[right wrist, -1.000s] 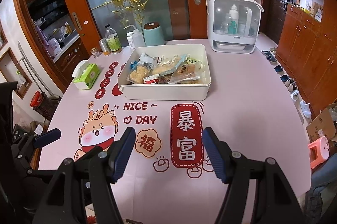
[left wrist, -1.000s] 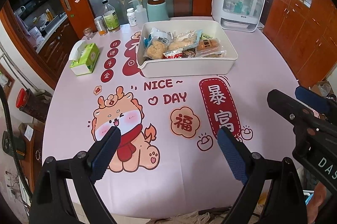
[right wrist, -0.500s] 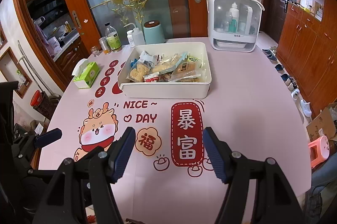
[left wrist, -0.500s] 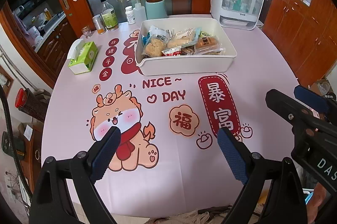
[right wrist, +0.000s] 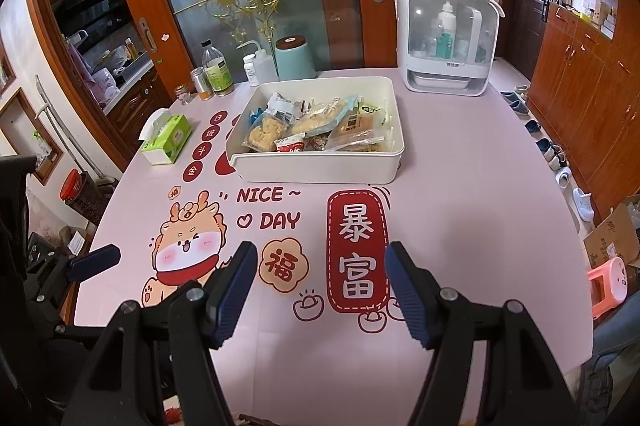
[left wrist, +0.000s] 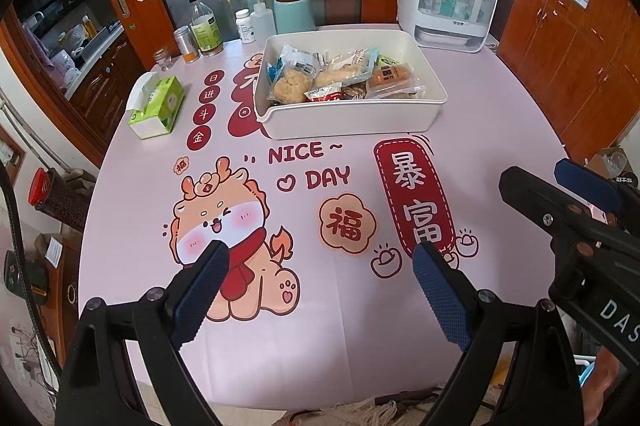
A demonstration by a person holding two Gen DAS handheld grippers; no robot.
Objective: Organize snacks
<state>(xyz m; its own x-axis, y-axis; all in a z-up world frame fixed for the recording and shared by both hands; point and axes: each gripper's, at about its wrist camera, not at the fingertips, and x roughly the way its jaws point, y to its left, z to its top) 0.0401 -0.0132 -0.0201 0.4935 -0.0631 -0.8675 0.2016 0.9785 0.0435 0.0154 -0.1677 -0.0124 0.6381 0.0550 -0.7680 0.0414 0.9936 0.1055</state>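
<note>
Both views have crept slightly back from the snack bin (left wrist: 352, 113); left gripper (left wrist: 320, 260) and right gripper (right wrist: 320, 258) spread (holding nothing).

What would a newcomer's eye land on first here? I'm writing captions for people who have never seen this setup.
First the white bin heaped with wrapped snacks, at the middle of the table toward its far side. Next the pink tablecloth with its cartoon dragon and red "NICE DAY" lettering nearer the camera. In front, the left gripper and right gripper hang open and empty.
</note>
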